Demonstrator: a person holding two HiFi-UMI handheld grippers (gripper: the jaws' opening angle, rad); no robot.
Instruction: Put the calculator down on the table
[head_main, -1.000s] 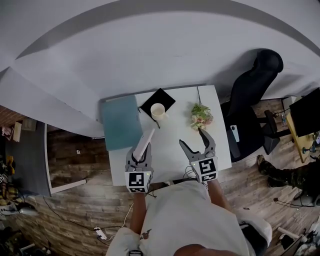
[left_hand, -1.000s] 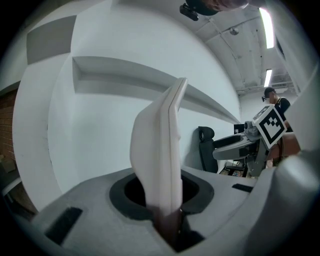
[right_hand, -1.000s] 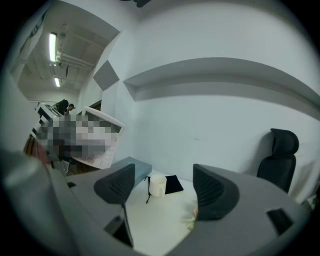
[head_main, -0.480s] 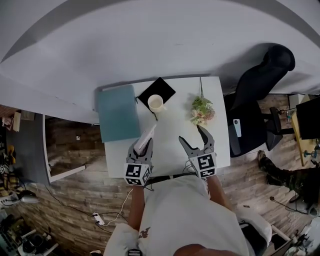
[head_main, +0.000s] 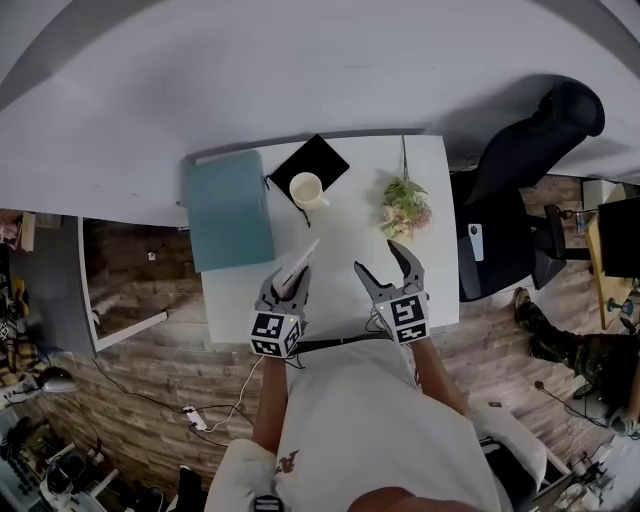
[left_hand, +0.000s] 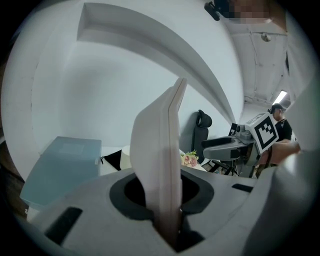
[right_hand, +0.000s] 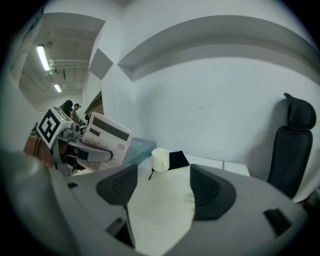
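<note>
The left gripper (head_main: 288, 292) pinches the calculator (head_main: 298, 267) on edge, tilted upward over the near part of the white surface (head_main: 345, 225). Beside it, the right gripper (head_main: 379, 259) is empty, its spread jaws just been closing.

Ahead of me on the left I see a teal box (head_main: 228, 208) lying flat. Just to its right is a black square pad (head_main: 318, 160), with a white cup (head_main: 305, 189) upright at its near corner. Further right lies a flower sprig (head_main: 405, 208), and beyond that stands a black office chair (head_main: 520, 170).
</note>
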